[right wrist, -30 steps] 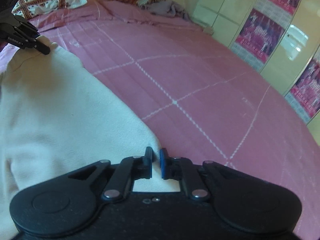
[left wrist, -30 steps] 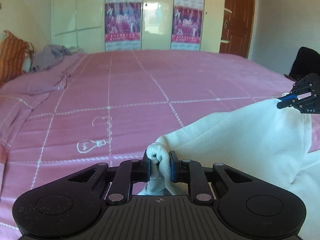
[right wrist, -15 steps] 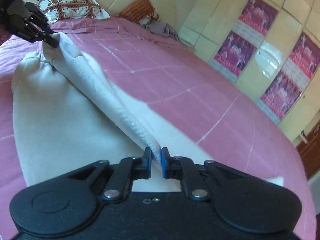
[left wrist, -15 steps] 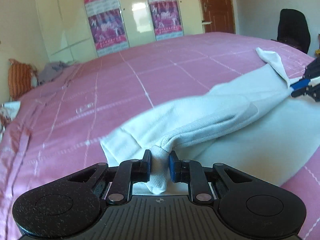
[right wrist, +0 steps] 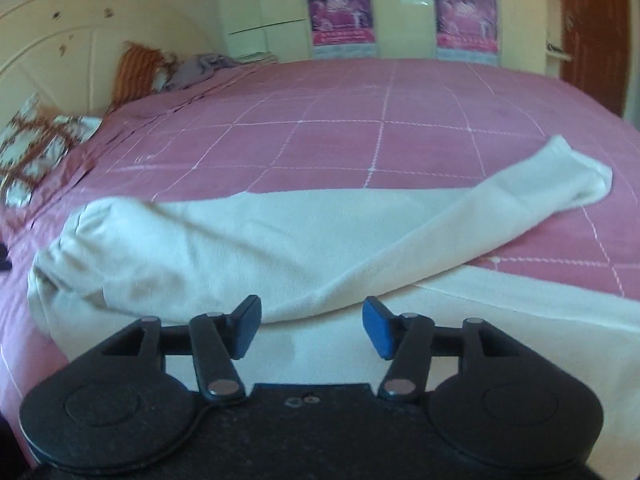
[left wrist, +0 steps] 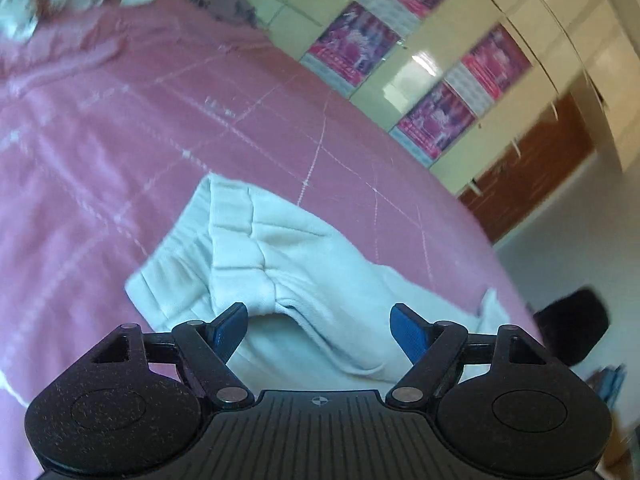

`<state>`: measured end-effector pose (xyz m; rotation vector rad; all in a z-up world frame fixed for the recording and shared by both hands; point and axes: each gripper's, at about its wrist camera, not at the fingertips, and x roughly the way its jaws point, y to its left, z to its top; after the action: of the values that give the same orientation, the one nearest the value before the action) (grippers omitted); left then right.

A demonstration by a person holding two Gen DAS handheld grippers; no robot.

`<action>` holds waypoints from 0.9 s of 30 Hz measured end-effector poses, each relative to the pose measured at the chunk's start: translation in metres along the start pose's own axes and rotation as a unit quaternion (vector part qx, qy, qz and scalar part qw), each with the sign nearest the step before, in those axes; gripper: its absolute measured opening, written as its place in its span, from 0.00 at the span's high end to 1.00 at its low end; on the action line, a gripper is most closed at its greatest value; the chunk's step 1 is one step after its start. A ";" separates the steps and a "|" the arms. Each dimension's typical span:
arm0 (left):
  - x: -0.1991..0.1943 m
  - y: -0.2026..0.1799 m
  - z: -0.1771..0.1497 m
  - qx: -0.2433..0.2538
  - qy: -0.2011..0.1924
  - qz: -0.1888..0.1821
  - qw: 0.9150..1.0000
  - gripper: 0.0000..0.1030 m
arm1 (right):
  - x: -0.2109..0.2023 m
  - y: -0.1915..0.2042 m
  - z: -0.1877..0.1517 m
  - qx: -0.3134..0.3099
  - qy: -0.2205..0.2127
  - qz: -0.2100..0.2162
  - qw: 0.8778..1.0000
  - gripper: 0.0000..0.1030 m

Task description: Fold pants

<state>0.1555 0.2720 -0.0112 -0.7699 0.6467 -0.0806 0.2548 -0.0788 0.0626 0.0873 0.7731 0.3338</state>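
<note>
The white pants point(left wrist: 280, 264) lie on the pink bedspread point(left wrist: 100, 128), with the ribbed waistband end nearest in the left wrist view. My left gripper point(left wrist: 319, 326) is open and empty just above that end. In the right wrist view the pants point(right wrist: 248, 240) lie across the bed, one leg folded over and reaching to the right, its cuff point(right wrist: 576, 180) resting on the spread. My right gripper point(right wrist: 312, 326) is open and empty above the near edge of the cloth.
Patterned pillows point(right wrist: 36, 148) and an orange cushion point(right wrist: 140, 68) sit at the head of the bed, with a grey garment point(right wrist: 204, 66) beside them. Cream wardrobes with pink posters point(right wrist: 340, 12) stand behind. A brown door point(left wrist: 532, 172) and a dark object point(left wrist: 572, 332) are to the right.
Both grippers were shut on the pants and holding them up; now both have opened and let go, and the pants lie on the bed. Both cameras have swung round.
</note>
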 end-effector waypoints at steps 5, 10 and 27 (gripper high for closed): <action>0.037 0.020 -0.007 -0.115 0.031 -0.011 0.993 0.25 | 0.037 -0.017 0.018 0.110 0.053 -0.021 0.992 0.23; 0.063 0.021 -0.001 -0.108 0.033 0.035 0.993 0.73 | 0.075 -0.039 0.014 0.143 0.090 -0.056 0.984 0.54; 0.022 0.036 0.033 0.024 0.085 0.060 0.994 0.82 | -0.002 -0.017 -0.092 0.163 0.013 0.038 0.986 0.91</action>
<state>0.1857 0.3122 -0.0293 -0.6797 0.8485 -0.0512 0.1941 -0.0991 -0.0051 0.4210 0.8457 0.2784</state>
